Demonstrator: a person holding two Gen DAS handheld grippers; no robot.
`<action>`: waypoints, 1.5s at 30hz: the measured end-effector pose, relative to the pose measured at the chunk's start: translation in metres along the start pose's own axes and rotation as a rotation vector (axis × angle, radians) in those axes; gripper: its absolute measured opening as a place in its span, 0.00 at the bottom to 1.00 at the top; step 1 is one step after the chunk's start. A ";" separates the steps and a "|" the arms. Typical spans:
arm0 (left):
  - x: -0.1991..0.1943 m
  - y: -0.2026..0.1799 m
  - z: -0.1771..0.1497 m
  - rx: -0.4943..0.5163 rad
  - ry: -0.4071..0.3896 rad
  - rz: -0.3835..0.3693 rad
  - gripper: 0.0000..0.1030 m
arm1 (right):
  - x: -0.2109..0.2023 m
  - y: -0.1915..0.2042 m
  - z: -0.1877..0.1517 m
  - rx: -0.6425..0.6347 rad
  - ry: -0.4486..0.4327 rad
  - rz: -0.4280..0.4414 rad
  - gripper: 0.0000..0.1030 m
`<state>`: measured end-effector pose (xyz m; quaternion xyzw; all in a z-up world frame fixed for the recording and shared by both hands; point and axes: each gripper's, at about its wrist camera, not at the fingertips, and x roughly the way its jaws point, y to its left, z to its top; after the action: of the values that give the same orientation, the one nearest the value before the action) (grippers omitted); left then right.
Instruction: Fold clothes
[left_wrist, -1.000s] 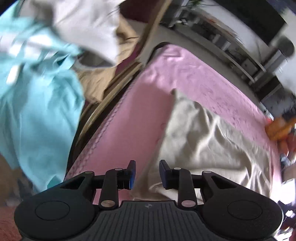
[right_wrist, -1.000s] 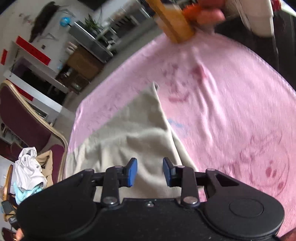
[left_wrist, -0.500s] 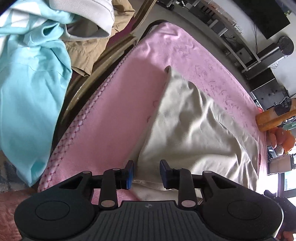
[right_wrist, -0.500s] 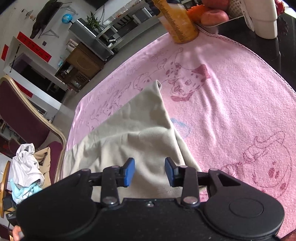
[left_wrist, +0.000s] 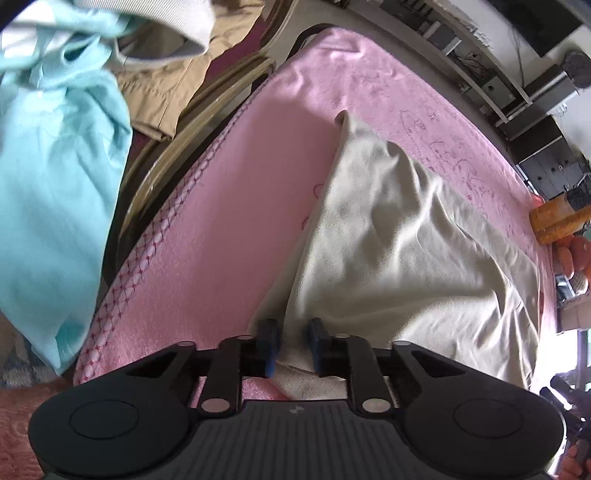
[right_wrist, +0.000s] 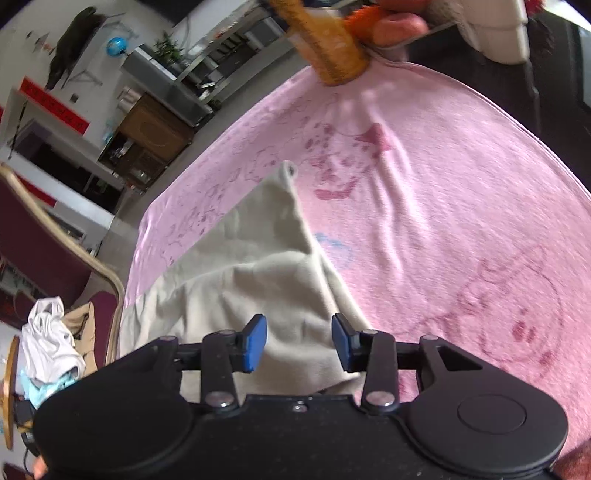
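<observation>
From the left wrist view, the left gripper (left_wrist: 291, 345) has its blue-padded fingers (left_wrist: 268, 345) set narrow and closing, with the near edge of the beige, soft, crumpled garment (left_wrist: 399, 258) bunched between them; whether the pads already pinch the fabric I cannot tell. The garment lies on a pink fleece blanket with a printed cartoon pattern (left_wrist: 236, 229) that covers the desk. To the left, past the blanket's edge, a chair with a curved pale frame (left_wrist: 177, 147) carries a heap of other clothes: a light turquoise garment (left_wrist: 55, 166), a tan one (left_wrist: 162, 92) and a white one (left_wrist: 177, 26) (all well apart from the fingers). At the far right edge sits an orange cylindrical container (left_wrist: 557, 221).

From the right wrist view, the right gripper (right_wrist: 298, 343) hovers over the same beige garment (right_wrist: 243, 280), its fingers (right_wrist: 255, 341) moderately apart and opening, cloth beneath but no fold pressed between them. The pink blanket (right_wrist: 461, 206) spreads bare to the right. At the far end stands the orange container (right_wrist: 325, 44), and the chair (right_wrist: 110, 288) with the clothes heap shows at the lower left.
</observation>
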<state>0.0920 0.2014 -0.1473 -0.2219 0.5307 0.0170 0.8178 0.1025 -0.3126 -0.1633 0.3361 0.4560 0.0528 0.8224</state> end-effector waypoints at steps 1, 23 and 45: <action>-0.001 -0.002 -0.001 0.011 -0.010 0.003 0.09 | 0.001 -0.004 0.000 0.018 0.013 -0.006 0.36; -0.003 -0.001 -0.004 0.022 -0.037 0.000 0.08 | 0.028 -0.039 -0.005 0.284 0.129 0.100 0.32; -0.063 0.036 -0.001 -0.192 -0.343 -0.330 0.01 | -0.018 -0.027 0.008 0.279 -0.032 0.280 0.05</action>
<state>0.0542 0.2461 -0.1049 -0.3759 0.3368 -0.0288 0.8628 0.0923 -0.3445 -0.1634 0.5077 0.3944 0.0976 0.7597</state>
